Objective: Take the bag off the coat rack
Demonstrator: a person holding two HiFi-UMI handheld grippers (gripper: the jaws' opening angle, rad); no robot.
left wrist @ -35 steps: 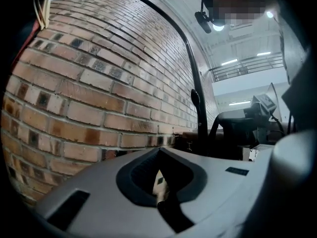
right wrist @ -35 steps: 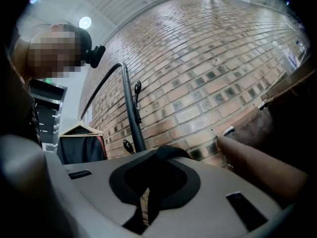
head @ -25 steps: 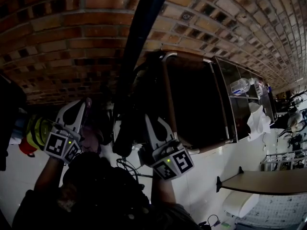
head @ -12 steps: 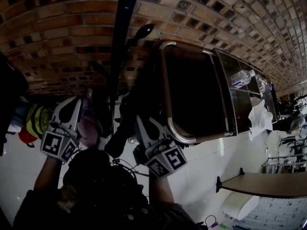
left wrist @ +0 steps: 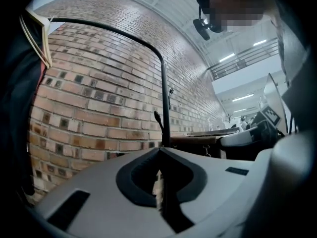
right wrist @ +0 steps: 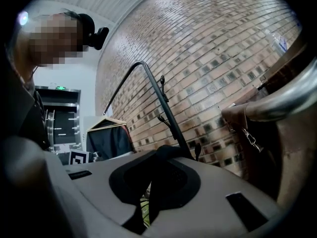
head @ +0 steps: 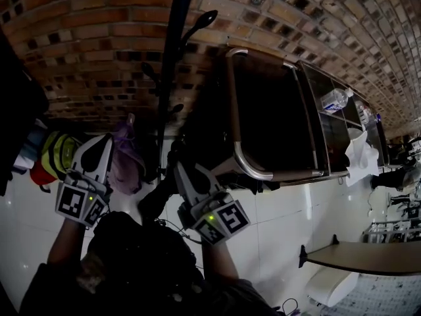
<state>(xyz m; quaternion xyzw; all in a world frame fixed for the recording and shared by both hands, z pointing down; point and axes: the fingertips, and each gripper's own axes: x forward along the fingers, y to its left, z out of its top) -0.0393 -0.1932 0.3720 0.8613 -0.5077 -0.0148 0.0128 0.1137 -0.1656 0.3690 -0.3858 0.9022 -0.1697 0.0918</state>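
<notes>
The bag (right wrist: 238, 113) is brown leather with a smooth, faintly shiny top. A narrow strap of the same leather drops from it to a small silver swivel clasp (right wrist: 250, 137), and its lower part is lost in deep shadow. In the right gripper view it lies to the right of the coat rack (right wrist: 166, 110), close beneath a thick chrome tube (right wrist: 282, 100). Whether it hangs from one of the rack's hooks cannot be told. The rack is a thin black pole with short upturned hooks, standing before a brick wall (head: 85, 38). The right gripper (head: 176, 168) is just to the right of the pole's lower part, its jaws pressed together with nothing clamped between them. The left gripper (head: 108, 139) is to the left of the pole, its jaws likewise closed at the tips. A pale sliver shows in the slit behind those tips, too small to name. A soft purple thing (head: 125, 166) shows between the left gripper and the pole.
</notes>
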